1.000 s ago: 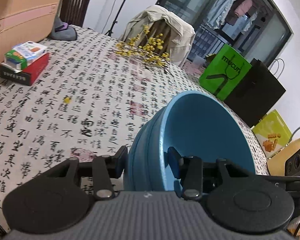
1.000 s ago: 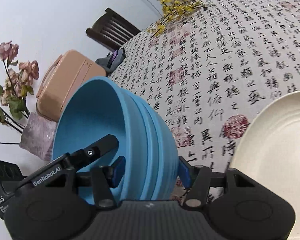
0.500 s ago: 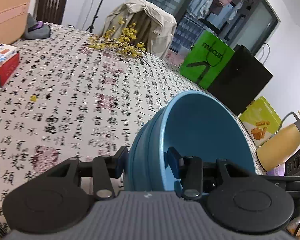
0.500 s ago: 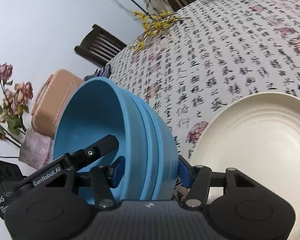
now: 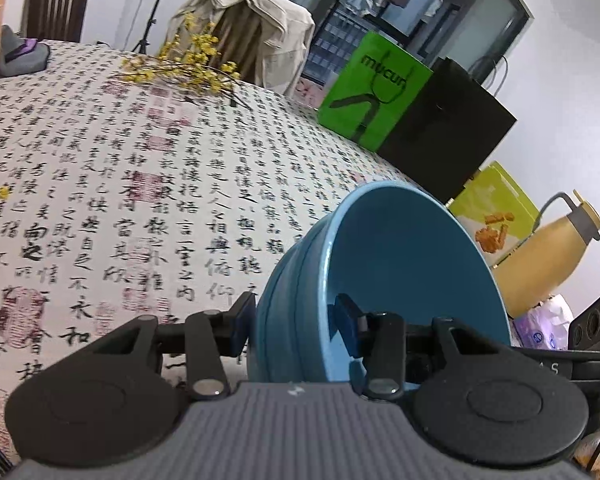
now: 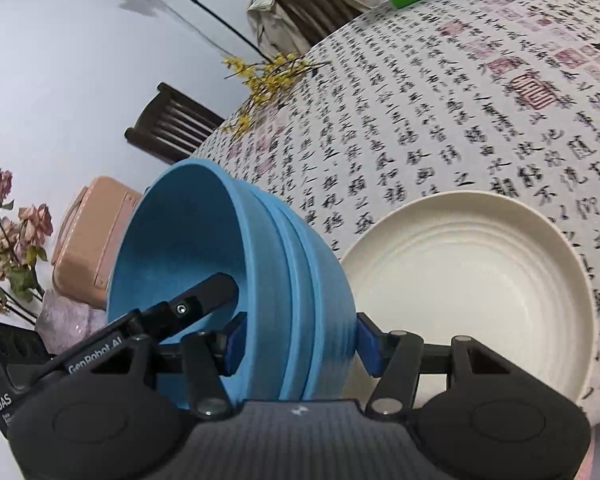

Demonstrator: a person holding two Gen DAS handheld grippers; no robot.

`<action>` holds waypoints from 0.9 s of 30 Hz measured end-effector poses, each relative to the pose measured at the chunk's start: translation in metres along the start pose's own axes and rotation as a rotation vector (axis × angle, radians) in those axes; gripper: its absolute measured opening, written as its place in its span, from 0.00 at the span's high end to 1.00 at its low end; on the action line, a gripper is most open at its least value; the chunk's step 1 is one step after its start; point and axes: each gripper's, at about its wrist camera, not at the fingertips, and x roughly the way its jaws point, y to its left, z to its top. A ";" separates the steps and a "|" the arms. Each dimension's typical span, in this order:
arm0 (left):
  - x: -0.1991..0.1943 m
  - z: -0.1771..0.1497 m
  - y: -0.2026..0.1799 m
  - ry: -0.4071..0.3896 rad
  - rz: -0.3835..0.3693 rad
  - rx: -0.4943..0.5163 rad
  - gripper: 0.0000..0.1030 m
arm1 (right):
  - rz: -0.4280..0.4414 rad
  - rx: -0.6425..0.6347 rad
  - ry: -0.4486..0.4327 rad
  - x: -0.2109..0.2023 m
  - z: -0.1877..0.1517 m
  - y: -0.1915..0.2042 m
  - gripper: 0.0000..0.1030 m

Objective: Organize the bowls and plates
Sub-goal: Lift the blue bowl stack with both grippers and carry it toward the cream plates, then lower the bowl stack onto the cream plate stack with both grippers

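You hold the stack of blue bowls point(image 5: 400, 264) tipped on its side above the table point(image 5: 148, 184), one gripper on each side of it. Ahead of your left gripper point(image 5: 296, 320) the printed cloth lies bare as far as the yellow flower sprig point(image 5: 184, 68); the far table edge is lined by the green bag point(image 5: 374, 90) and black bag point(image 5: 444, 136). Just right of the stack, the cream plate point(image 6: 468, 292) sits near the table's near edge. Your left gripper's pads clamp the rim, one inside and one outside. Your right gripper point(image 6: 300, 344) grips the opposite rim likewise, jaws about half spread.
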 end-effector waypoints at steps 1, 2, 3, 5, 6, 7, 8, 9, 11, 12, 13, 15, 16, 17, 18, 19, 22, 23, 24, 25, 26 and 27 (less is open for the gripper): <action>0.001 0.000 -0.002 0.002 -0.005 0.005 0.57 | -0.002 0.004 -0.006 -0.003 0.000 -0.003 0.46; 0.003 -0.001 -0.005 0.005 -0.010 0.009 0.57 | -0.005 0.009 -0.011 -0.005 0.000 -0.005 0.46; 0.004 -0.002 -0.008 0.008 -0.015 0.013 0.57 | -0.007 0.012 -0.016 -0.008 0.000 -0.007 0.46; 0.008 -0.002 -0.012 0.014 -0.025 0.021 0.57 | -0.012 0.019 -0.027 -0.013 0.000 -0.012 0.46; 0.010 -0.002 -0.014 0.018 -0.031 0.023 0.57 | -0.013 0.023 -0.032 -0.016 0.000 -0.015 0.46; 0.012 -0.003 -0.016 0.023 -0.036 0.026 0.57 | -0.014 0.027 -0.036 -0.018 -0.001 -0.017 0.46; 0.014 -0.003 -0.018 0.027 -0.039 0.029 0.57 | -0.015 0.033 -0.039 -0.020 -0.001 -0.020 0.46; 0.016 -0.003 -0.020 0.031 -0.043 0.032 0.57 | -0.017 0.040 -0.042 -0.022 -0.001 -0.023 0.46; 0.021 -0.004 -0.024 0.039 -0.049 0.040 0.57 | -0.022 0.051 -0.050 -0.025 -0.001 -0.028 0.46; 0.023 -0.005 -0.026 0.043 -0.053 0.044 0.57 | -0.024 0.057 -0.053 -0.027 -0.002 -0.031 0.46; 0.025 -0.006 -0.028 0.047 -0.057 0.047 0.57 | -0.026 0.062 -0.057 -0.029 -0.003 -0.034 0.46; 0.030 -0.007 -0.032 0.057 -0.066 0.053 0.57 | -0.032 0.073 -0.064 -0.032 -0.003 -0.039 0.46; 0.033 -0.007 -0.034 0.063 -0.072 0.055 0.57 | -0.036 0.078 -0.068 -0.033 -0.004 -0.042 0.46; 0.035 -0.008 -0.036 0.067 -0.076 0.057 0.57 | -0.039 0.084 -0.072 -0.035 -0.004 -0.044 0.46; 0.037 -0.008 -0.038 0.071 -0.080 0.060 0.57 | -0.042 0.090 -0.075 -0.036 -0.004 -0.047 0.46; 0.040 -0.009 -0.040 0.075 -0.084 0.063 0.57 | -0.045 0.094 -0.078 -0.037 -0.004 -0.049 0.46; 0.046 -0.012 -0.044 0.087 -0.093 0.066 0.57 | -0.053 0.109 -0.087 -0.040 -0.004 -0.056 0.46; 0.048 -0.012 -0.045 0.092 -0.096 0.067 0.57 | -0.056 0.113 -0.089 -0.041 -0.004 -0.058 0.46; 0.050 -0.013 -0.046 0.096 -0.098 0.069 0.57 | -0.058 0.118 -0.091 -0.042 -0.004 -0.061 0.46; 0.052 -0.014 -0.047 0.100 -0.100 0.070 0.57 | -0.060 0.121 -0.093 -0.042 -0.004 -0.063 0.46; 0.053 -0.014 -0.048 0.103 -0.102 0.071 0.57 | -0.061 0.124 -0.095 -0.043 -0.004 -0.065 0.46; 0.055 -0.015 -0.049 0.106 -0.104 0.072 0.57 | -0.062 0.127 -0.096 -0.044 -0.004 -0.067 0.46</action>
